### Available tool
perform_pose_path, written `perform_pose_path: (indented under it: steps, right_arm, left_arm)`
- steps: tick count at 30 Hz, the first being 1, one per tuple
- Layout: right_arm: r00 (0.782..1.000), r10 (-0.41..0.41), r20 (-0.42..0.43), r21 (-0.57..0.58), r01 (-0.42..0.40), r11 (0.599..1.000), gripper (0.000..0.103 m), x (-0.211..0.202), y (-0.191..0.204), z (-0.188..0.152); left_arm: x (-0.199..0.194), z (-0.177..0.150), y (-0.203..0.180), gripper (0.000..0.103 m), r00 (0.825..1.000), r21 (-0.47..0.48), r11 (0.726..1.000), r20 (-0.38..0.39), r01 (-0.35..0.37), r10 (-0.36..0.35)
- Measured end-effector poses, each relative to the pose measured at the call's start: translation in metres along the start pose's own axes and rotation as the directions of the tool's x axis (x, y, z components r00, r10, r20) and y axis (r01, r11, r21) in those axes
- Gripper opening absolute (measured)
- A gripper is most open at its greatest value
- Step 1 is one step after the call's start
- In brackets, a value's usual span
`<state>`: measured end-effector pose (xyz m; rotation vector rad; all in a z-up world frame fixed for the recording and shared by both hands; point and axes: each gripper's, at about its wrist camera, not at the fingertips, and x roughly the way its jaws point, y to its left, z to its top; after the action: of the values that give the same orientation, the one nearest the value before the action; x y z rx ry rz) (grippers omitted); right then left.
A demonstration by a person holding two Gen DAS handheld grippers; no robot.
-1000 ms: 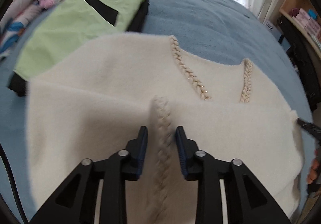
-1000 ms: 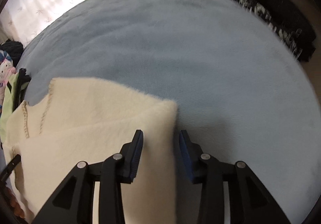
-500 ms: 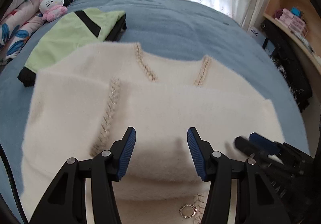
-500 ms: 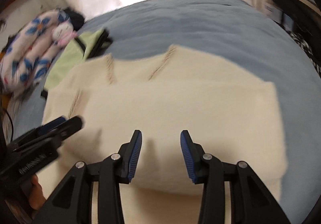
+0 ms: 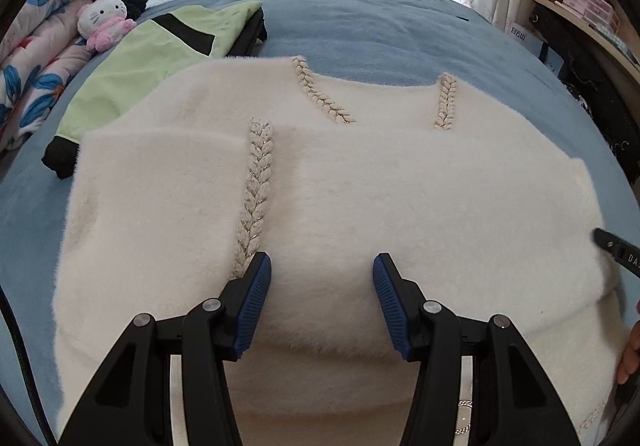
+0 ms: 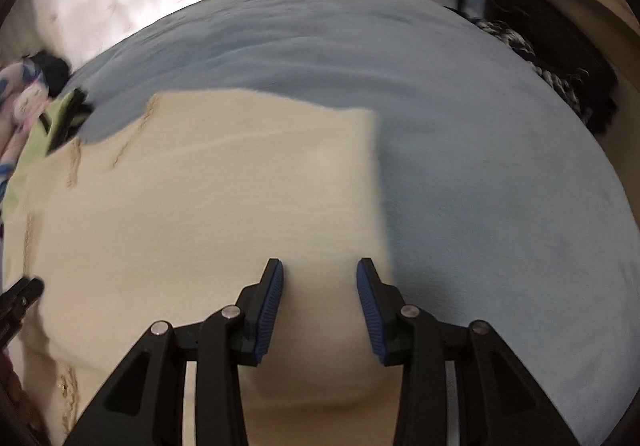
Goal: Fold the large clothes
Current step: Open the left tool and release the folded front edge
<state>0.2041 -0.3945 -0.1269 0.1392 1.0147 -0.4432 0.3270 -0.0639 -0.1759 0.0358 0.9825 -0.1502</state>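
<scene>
Currently a cream sweater (image 5: 400,186) lies partly folded across the middle of a blue bed (image 5: 380,26), its upper layer laid over the lower so braided trim (image 5: 254,198) shows. Both the left gripper (image 5: 322,298) and right gripper (image 6: 320,306) hover just above it, jaws open and holding nothing. To fold well, each should probably pinch a near corner through both layers, lift evenly, and lay the fold flat toward the far edge.

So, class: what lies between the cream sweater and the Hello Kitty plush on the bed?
In the left wrist view, a folded green garment with black trim lies between the cream sweater and the Hello Kitty plush, on the blue bedcover.
</scene>
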Motion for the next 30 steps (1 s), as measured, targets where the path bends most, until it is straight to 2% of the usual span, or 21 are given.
perform_pose_path:
  steps: [1, 5, 10, 14, 17, 23, 30]
  right_arm:
    - [1.000, -0.026, 0.005, 0.005, 0.026, 1.000, 0.052, 0.000, -0.003, -0.001]
    - [0.998, 0.055, -0.018, 0.087, -0.053, 0.995, 0.054, 0.001, -0.019, -0.004]
    - [0.999, 0.046, -0.007, 0.078, -0.045, 0.996, 0.054, -0.004, -0.015, -0.007]
    - [0.992, 0.126, 0.003, 0.101, -0.126, 0.987, 0.054, -0.015, -0.012, -0.010]
    - [0.992, 0.123, 0.026, 0.080, -0.124, 0.989, 0.054, -0.027, -0.005, -0.014]
    - [0.981, 0.187, 0.049, 0.080, -0.190, 0.978, 0.054, -0.055, 0.006, -0.026]
    - [0.968, 0.243, 0.071, 0.047, -0.246, 0.968, 0.054, -0.096, 0.023, -0.047]
  left_arm:
    - [-0.001, 0.000, -0.001, 0.052, 1.000, -0.001, 1.000, -0.001, -0.004, 0.004]
    - [-0.002, 0.000, -0.001, 0.052, 1.000, -0.003, 1.000, -0.007, -0.006, 0.006]
    - [-0.006, -0.001, -0.002, 0.052, 1.000, 0.004, 1.000, -0.014, -0.014, 0.014]
    - [-0.015, -0.003, -0.003, 0.054, 1.000, 0.003, 1.000, -0.009, -0.015, 0.015]
    - [-0.024, -0.005, -0.002, 0.056, 1.000, -0.013, 1.000, -0.010, -0.012, 0.012]
    - [-0.054, -0.013, 0.006, 0.057, 0.999, -0.051, 0.998, 0.015, -0.036, 0.037]
    - [-0.106, -0.038, 0.025, 0.057, 0.998, -0.114, 0.992, 0.039, -0.045, 0.050]
